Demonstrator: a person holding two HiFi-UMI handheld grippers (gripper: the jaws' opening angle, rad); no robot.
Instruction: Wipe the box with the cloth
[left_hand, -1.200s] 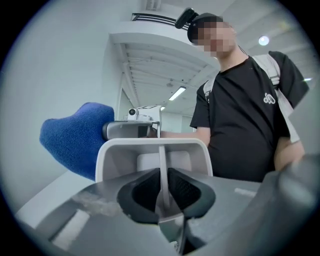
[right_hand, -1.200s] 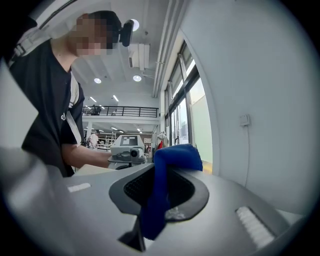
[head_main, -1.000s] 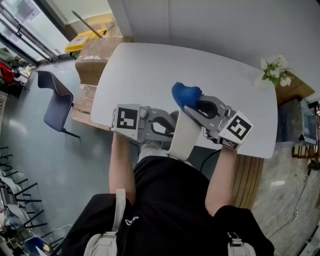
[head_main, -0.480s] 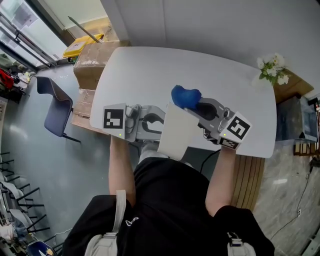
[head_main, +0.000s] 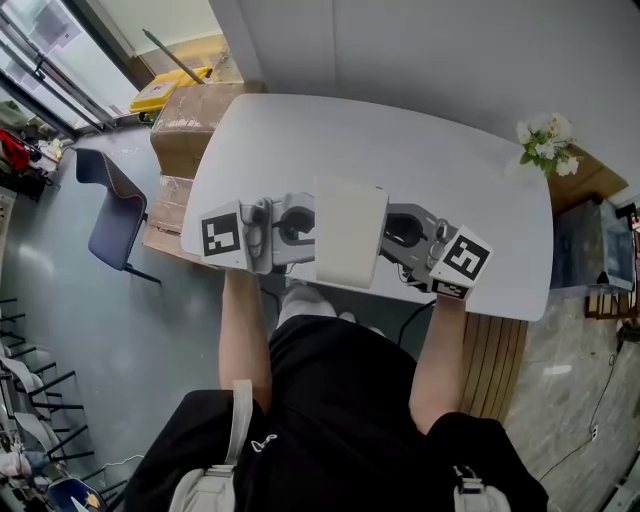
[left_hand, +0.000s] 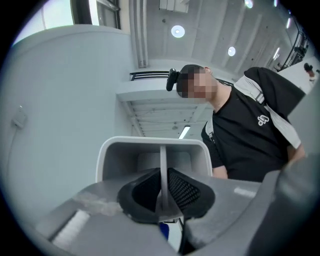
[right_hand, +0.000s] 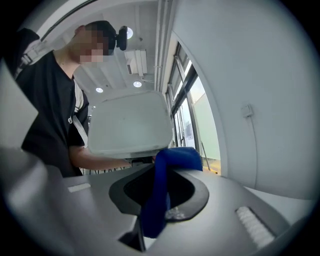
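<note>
Above the table's near edge: both forearms reach fwd, grippers facing each other w/ the white box between them, off the table. L gripper: jaws clamped on the box's thin wall. R gripper: jaws pinching the blue cloth, its upper fold against the box.

Office-like room — white table, blue chair, cardboard boxes
</note>
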